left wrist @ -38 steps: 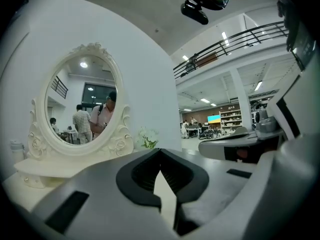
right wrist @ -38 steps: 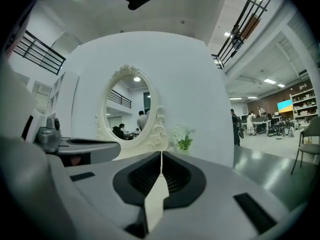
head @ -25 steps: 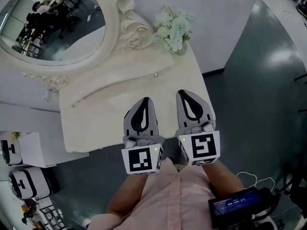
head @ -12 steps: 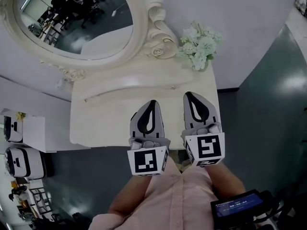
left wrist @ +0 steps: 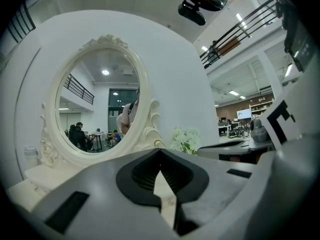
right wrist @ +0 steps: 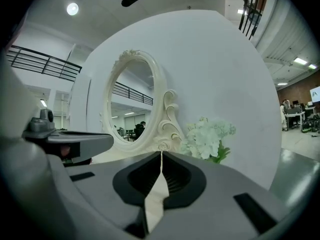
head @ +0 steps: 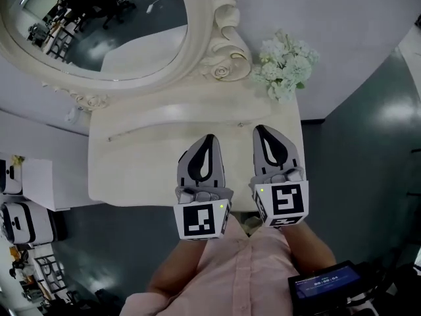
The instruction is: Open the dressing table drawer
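The cream dressing table [head: 135,170] stands under me, with its oval mirror [head: 99,31] at the back. Its front face is hidden from above, so no main drawer shows. A small knob [head: 241,124] sits on the low back ledge. My left gripper [head: 209,137] and right gripper [head: 258,128] hover side by side over the front half of the tabletop, both shut and holding nothing. They point level toward the mirror. In the left gripper view the left gripper [left wrist: 160,150] faces the mirror [left wrist: 97,109]. In the right gripper view the right gripper [right wrist: 161,153] faces the mirror's carved edge.
A bunch of white flowers [head: 286,64] stands at the table's back right corner. White boxes and machines [head: 23,222] crowd the floor to the left. A dark device with a lit screen [head: 322,285] hangs at my lower right. Grey floor lies to the right.
Both grippers have moved together a little across the tabletop, and the head view has swung, so the table sits more squarely under me. Both stay shut.
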Available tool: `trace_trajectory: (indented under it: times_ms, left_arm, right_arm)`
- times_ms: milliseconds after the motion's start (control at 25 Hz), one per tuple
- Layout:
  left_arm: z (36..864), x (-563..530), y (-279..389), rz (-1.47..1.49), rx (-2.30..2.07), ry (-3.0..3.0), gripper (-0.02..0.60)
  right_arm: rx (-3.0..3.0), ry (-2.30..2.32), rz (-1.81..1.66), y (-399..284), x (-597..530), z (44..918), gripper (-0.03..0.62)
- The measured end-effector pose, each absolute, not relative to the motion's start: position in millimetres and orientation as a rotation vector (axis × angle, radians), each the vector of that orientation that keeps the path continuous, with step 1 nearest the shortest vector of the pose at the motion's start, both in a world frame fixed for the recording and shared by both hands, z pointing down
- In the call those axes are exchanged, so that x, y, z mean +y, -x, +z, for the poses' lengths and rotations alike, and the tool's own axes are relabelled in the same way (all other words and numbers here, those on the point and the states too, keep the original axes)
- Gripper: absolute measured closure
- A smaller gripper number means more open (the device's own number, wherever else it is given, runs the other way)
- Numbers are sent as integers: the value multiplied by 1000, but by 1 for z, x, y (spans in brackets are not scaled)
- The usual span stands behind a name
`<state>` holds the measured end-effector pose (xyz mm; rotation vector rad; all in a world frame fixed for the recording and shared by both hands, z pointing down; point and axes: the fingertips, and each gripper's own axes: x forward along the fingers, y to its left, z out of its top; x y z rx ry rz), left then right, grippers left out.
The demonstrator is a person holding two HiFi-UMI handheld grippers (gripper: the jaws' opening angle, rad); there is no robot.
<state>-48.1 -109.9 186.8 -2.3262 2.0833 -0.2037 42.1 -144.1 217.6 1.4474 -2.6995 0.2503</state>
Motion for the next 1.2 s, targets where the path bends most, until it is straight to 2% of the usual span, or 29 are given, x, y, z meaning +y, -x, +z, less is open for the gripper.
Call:
trace_trajectory:
  times_ms: [600,1200]
  left_arm:
    - [257,-157,99,-291,2145,2479,560]
    - [323,-168,121,-435,2150,2573,560]
  right_arm:
    - [-2503,-1412,414,0,-176,307,572]
    - [-2332,-1411,582,4,-180,397,572]
